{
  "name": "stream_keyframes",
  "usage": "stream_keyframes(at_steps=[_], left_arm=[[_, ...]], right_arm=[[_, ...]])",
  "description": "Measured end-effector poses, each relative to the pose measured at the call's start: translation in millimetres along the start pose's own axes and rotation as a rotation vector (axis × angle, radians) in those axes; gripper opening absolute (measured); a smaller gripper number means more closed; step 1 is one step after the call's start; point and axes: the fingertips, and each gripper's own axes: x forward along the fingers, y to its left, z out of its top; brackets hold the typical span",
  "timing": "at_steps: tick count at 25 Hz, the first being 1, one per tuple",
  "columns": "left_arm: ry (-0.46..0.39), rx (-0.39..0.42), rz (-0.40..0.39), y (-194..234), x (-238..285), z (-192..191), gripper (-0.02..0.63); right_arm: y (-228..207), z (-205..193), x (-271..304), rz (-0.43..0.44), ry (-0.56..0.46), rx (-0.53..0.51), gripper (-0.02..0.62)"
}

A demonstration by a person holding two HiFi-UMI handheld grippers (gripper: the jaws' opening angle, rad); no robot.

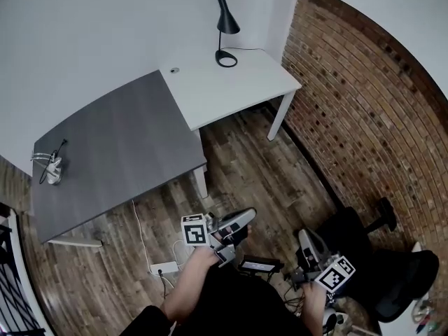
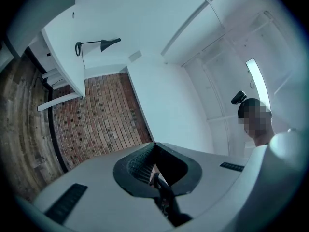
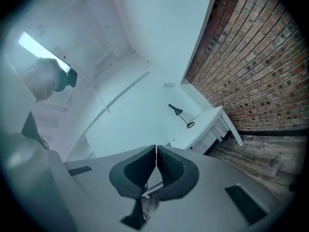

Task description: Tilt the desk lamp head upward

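A black desk lamp (image 1: 225,26) with a cone head angled downward stands at the back of the white desk (image 1: 238,89), far from both grippers. It shows small in the left gripper view as the lamp (image 2: 99,45) and in the right gripper view as the lamp (image 3: 179,114). My left gripper (image 1: 250,213) is held low over the wooden floor, and its jaws (image 2: 154,146) are shut with nothing between them. To the right, close to the body, my right gripper (image 1: 302,235) is also shut and empty, its pads meeting in the right gripper view (image 3: 156,149).
A grey desk (image 1: 119,152) joins the white one on the left and carries a cable bundle (image 1: 50,166). A brick wall (image 1: 364,103) runs along the right. A power strip (image 1: 164,267) lies on the floor and a black office chair (image 1: 392,271) stands at lower right.
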Motion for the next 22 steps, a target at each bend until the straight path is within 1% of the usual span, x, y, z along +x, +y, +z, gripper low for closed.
stream_keyframes(at_steps=[7, 10, 13, 16, 19, 22], left_arm=[[-0.038, -0.048, -0.027, 22.9, -16.1, 39.0, 0.012], [-0.046, -0.069, -0.023, 36.1, -15.8, 49.7, 0.012], [-0.056, -0.079, -0.031, 39.9, -14.9, 56.5, 0.014], [-0.063, -0.070, -0.025, 45.5, -13.1, 65.7, 0.012], [-0.074, -0.058, 0.007, 53.7, -9.1, 74.5, 0.012], [-0.093, -0.037, 0.047, 63.3, -5.0, 81.1, 0.012]], right_arm=[[4.0, -5.9, 44.2, -0.045, 0.042, -0.014, 0.015], [-0.4, -3.9, 53.7, -0.064, 0.040, -0.014, 0.016], [-5.7, -5.4, 60.5, -0.076, 0.049, -0.005, 0.016], [-10.7, -2.3, 71.9, -0.065, 0.054, 0.001, 0.016], [-20.5, 3.5, 84.7, -0.037, 0.061, 0.014, 0.016], [-39.2, 8.3, 100.2, 0.002, 0.080, 0.038, 0.016]])
